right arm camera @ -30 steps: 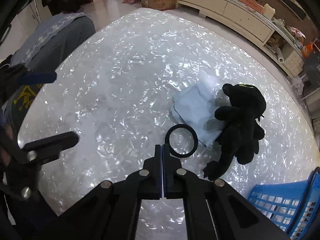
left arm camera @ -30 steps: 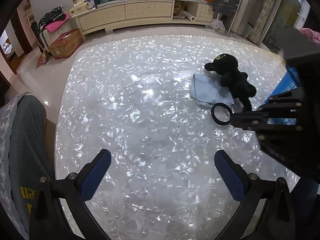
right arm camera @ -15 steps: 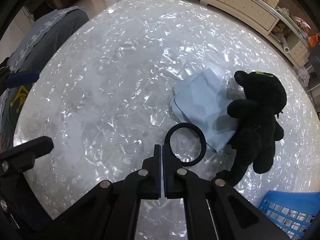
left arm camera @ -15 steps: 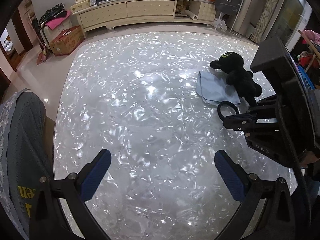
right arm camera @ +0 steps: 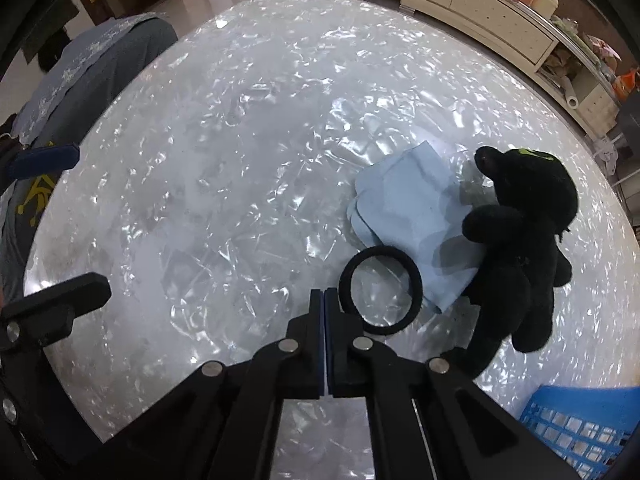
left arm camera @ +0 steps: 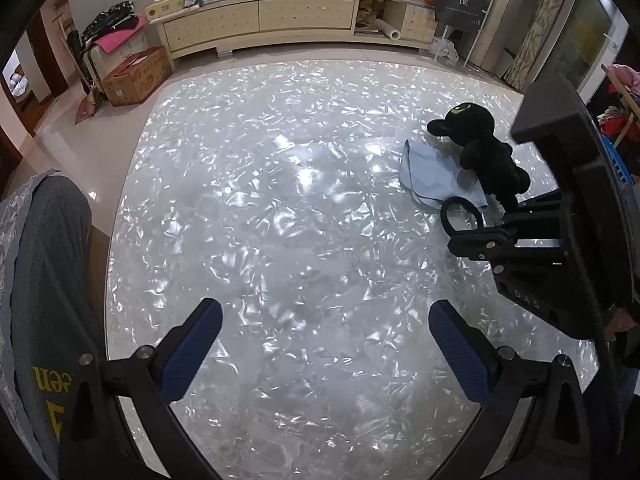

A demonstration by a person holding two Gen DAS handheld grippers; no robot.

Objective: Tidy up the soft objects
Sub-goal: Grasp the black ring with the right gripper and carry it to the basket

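The right gripper (right arm camera: 323,300) was shut, holding nothing visible. The black hair tie (right arm camera: 380,290) lay flat on the table (right arm camera: 240,160) just right of its tips, against the blue cloth (right arm camera: 412,216). The left gripper (left arm camera: 324,348) stood wide, farther away.

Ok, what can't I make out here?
Blue basket: right wrist view, cut off by the frame corner; contents unseen.
Blue cloth: both views, one edge under the black plush toy.
Hair band: right wrist view, pinch point behind the right hand-held gripper.
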